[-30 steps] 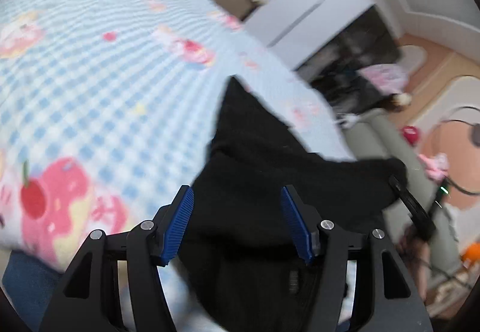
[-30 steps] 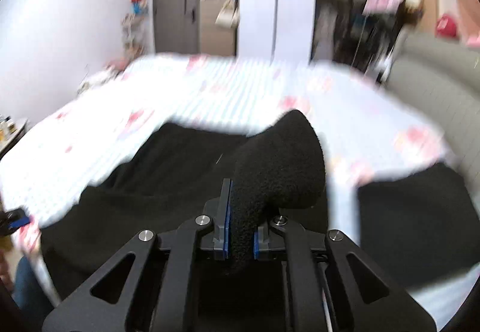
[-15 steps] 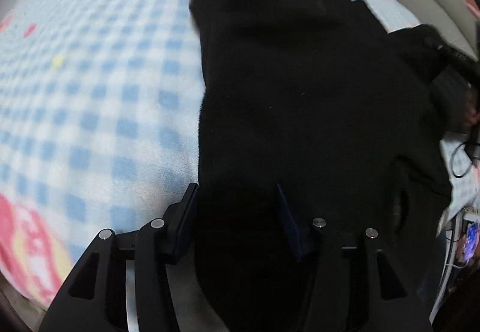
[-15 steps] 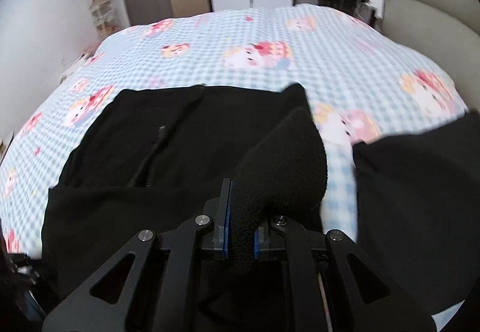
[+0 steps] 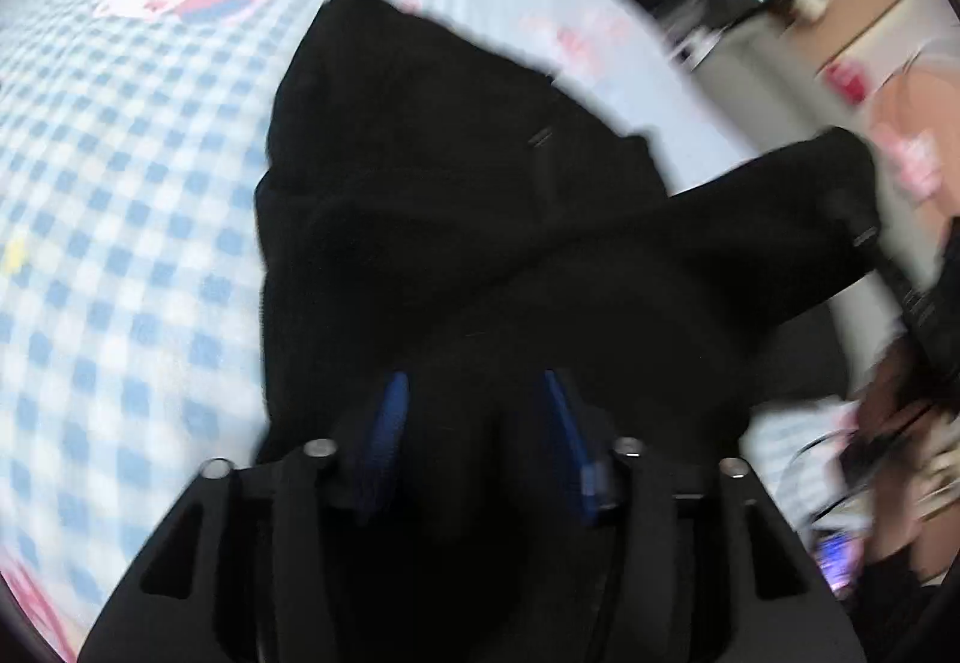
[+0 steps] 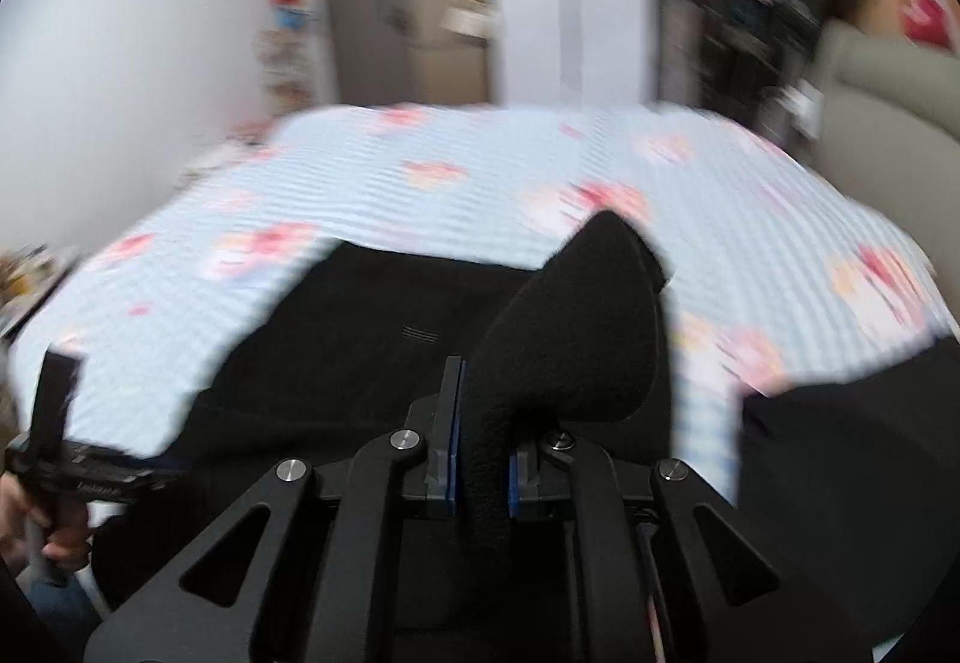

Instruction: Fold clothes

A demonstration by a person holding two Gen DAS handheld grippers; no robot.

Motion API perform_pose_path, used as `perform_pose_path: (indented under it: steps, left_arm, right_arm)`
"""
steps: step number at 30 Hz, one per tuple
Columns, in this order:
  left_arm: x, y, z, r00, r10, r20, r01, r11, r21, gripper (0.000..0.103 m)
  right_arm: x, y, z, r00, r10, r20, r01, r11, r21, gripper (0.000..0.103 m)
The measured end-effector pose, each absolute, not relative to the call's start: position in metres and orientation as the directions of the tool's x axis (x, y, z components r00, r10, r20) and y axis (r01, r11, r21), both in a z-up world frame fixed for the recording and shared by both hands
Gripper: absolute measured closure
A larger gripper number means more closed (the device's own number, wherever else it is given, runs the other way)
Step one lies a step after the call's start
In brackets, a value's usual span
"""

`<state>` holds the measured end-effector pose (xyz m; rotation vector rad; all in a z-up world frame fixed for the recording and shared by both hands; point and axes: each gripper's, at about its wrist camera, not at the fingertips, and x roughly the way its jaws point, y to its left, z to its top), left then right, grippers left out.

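Here, a black fleece garment is spread over the near part of a bed covered by a blue-and-white checked blanket printed with pink cartoon figures. In the left wrist view the garment is seen running from a rounded far end on the blanket down towards the camera, where it passes between the blue pads of the left claw. The jaws of that claw stand well apart and are opening at this moment; black cloth lies between them, but whether the pads press on it cannot be told through the blur. A fold of the garment is drawn out to the right in that view, up to a second black tool seen only in part at the right edge. In the right wrist view the right claw is closed tightly on a thick roll of the same fleece, which rises out of the jaws and bulges up and to the right above them. Beyond it, the body of the garment lies flat on the blanket, and another dark mass of cloth lies near the right edge. At the lower left of that view a person's hand is seen gripping the handle of the other tool. A grey sofa stands to the far right of the bed.
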<state>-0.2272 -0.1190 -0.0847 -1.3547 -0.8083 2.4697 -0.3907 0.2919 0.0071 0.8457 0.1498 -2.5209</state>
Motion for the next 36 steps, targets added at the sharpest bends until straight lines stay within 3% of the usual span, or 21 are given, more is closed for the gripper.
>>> perform_pose_path:
  steps: [3,5,6,8,11,15,16,17,19,21,24,26,31,34,36]
  left_arm:
    - [-0.206,-0.14,-0.081,-0.609,0.453,-0.651,0.106,-0.767,-0.633,0.048]
    - [-0.193,-0.163,-0.097,-0.636,0.594,-0.492,0.101,-0.568,-0.817,0.042]
    - [-0.189,-0.173,-0.111,-0.639,0.67,-0.378,0.102,-0.414,-0.905,0.042]
    - [-0.183,-0.183,-0.13,-0.649,0.693,-0.314,0.135,-0.301,-0.944,0.036]
    - [-0.182,-0.182,-0.139,-0.612,0.652,-0.448,0.187,-0.431,-0.883,0.036]
    - [-0.178,-0.186,-0.144,-0.646,0.688,-0.33,0.131,-0.326,-0.936,0.032]
    - [-0.178,-0.182,-0.143,-0.645,0.683,-0.342,0.121,-0.352,-0.928,0.028]
    - [-0.181,-0.175,-0.143,-0.627,0.681,-0.378,0.128,-0.388,-0.913,0.028]
    - [-0.189,-0.159,-0.144,-0.561,0.702,-0.439,0.134,-0.447,-0.884,0.028]
    - [-0.193,-0.149,-0.145,-0.51,0.684,-0.522,0.142,-0.532,-0.835,0.029]
    - [-0.203,-0.122,-0.145,-0.454,0.519,-0.724,0.161,-0.752,-0.639,0.063]
    - [-0.207,-0.117,-0.138,-0.449,0.436,-0.78,0.145,-0.826,-0.545,0.09]
    - [-0.216,-0.146,-0.104,-0.519,0.327,-0.79,0.173,-0.865,-0.471,0.088]
    - [-0.225,-0.159,-0.094,-0.546,0.356,-0.759,0.155,-0.847,-0.509,0.086]
    - [-0.235,-0.162,-0.087,-0.567,0.407,-0.716,0.108,-0.825,-0.554,0.077]
  right_arm:
    - [-0.365,0.236,-0.005,-0.563,-0.534,-0.631,0.609,-0.784,0.121,0.09]
    - [-0.35,0.207,-0.028,-0.453,-0.585,-0.673,0.667,-0.723,0.18,0.086]
    - [-0.342,0.192,-0.045,-0.39,-0.594,-0.704,0.693,-0.692,0.2,0.074]
    - [-0.332,0.173,-0.082,-0.279,-0.573,-0.77,0.712,-0.662,0.235,0.072]
    - [-0.327,0.175,-0.114,-0.162,-0.552,-0.818,0.672,-0.669,0.318,0.07]
    - [-0.318,0.202,-0.091,-0.194,-0.564,-0.803,0.695,-0.657,0.294,0.051]
    - [-0.318,0.211,-0.081,-0.216,-0.575,-0.789,0.704,-0.652,0.283,0.048]
    - [-0.318,0.22,-0.07,-0.237,-0.587,-0.774,0.712,-0.647,0.272,0.047]
    - [-0.33,0.238,-0.059,-0.307,-0.586,-0.75,0.681,-0.686,0.257,0.035]
    - [-0.355,0.257,-0.064,-0.392,-0.51,-0.766,0.586,-0.78,0.22,0.034]
    - [-0.391,0.278,-0.085,-0.431,-0.397,-0.81,0.446,-0.874,0.191,0.035]
    - [-0.405,0.284,-0.107,-0.396,-0.359,-0.845,0.397,-0.897,0.195,0.038]
    - [-0.401,0.29,-0.113,-0.392,-0.282,-0.875,0.359,-0.923,0.137,0.042]
    - [-0.399,0.293,-0.089,-0.449,-0.29,-0.845,0.381,-0.918,0.113,0.04]
    - [-0.402,0.293,-0.07,-0.487,-0.317,-0.814,0.401,-0.909,0.114,0.04]
